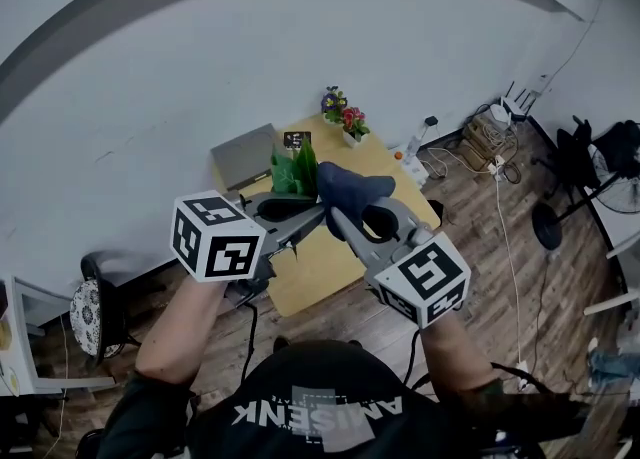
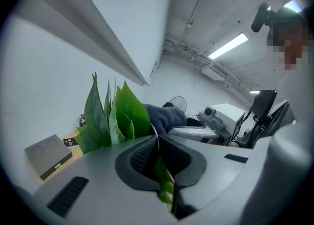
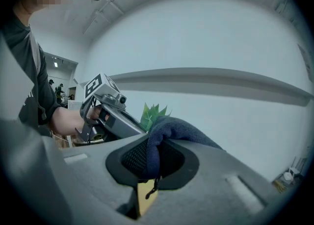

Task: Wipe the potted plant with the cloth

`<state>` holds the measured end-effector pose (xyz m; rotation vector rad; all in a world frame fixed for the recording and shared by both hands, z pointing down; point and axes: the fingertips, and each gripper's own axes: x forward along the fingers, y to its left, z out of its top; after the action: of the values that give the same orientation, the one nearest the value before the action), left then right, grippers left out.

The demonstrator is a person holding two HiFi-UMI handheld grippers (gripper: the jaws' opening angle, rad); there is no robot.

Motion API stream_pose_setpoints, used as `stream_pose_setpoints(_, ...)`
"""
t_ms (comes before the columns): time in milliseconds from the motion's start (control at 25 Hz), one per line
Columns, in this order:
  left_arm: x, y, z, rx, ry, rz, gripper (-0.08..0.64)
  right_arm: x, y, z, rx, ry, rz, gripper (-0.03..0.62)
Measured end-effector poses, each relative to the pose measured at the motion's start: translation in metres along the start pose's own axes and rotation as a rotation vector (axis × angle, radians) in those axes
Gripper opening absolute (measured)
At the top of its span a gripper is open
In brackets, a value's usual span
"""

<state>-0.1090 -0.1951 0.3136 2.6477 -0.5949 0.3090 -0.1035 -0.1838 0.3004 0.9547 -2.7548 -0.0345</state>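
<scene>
The potted plant (image 1: 291,173) shows as a bunch of long green leaves held up over the table; its pot is hidden. My left gripper (image 1: 300,213) is shut on the plant's leaves, and a leaf runs down between its jaws (image 2: 158,143). The leaves (image 2: 112,116) fan out just past that gripper's tips. My right gripper (image 1: 336,217) is shut on a dark blue cloth (image 1: 352,187), which bulges out of its jaws (image 3: 149,158). The cloth (image 3: 172,133) lies against the right side of the leaves (image 3: 153,112). The cloth (image 2: 165,116) also shows behind the leaves.
A light wooden table (image 1: 335,257) stands below against the white wall. On it are a grey box (image 1: 243,157), a small black card (image 1: 296,138) and two little flower pots (image 1: 345,117). Cables and a power strip (image 1: 495,162) lie on the wood floor to the right, near a fan stand (image 1: 550,225).
</scene>
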Motion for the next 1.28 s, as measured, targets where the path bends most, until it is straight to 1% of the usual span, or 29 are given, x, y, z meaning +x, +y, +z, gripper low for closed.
stream_pose_setpoints(360,-0.004,-0.014,-0.002,-0.004,-0.047,-0.039,0.008,-0.026,-0.011,-0.031,0.065,0.031,-0.016,0.028)
stream_pose_setpoints(560,-0.007,-0.024,-0.006,0.024,-0.062,-0.057,0.008,-0.039,-0.015,-0.047,0.116,0.047,-0.028,0.028)
stream_pose_setpoints(720,-0.009,-0.027,-0.010,0.033,-0.065,-0.061,0.008,-0.047,-0.021,-0.067,0.144,0.087,-0.047,0.028)
stream_pose_setpoints(800,-0.011,-0.030,-0.012,0.043,-0.067,-0.066,0.008,-0.052,-0.024,-0.070,0.152,0.094,-0.058,0.028)
stream_pose_setpoints(880,-0.012,-0.034,-0.014,0.067,-0.064,-0.074,0.008,-0.061,-0.028,-0.066,0.157,0.081,-0.069,0.028)
stream_pose_setpoints(1000,-0.011,-0.036,-0.022,0.150,-0.040,-0.067,0.008,-0.072,-0.031,-0.050,0.145,0.045,-0.067,0.028)
stream_pose_setpoints(1160,-0.007,-0.040,-0.034,0.226,-0.021,-0.080,0.008,-0.071,-0.013,-0.013,0.079,-0.017,0.008,0.028)
stream_pose_setpoints(1280,-0.003,-0.045,-0.040,0.279,-0.002,-0.089,0.009,-0.063,0.004,0.005,0.054,-0.037,0.058,0.028)
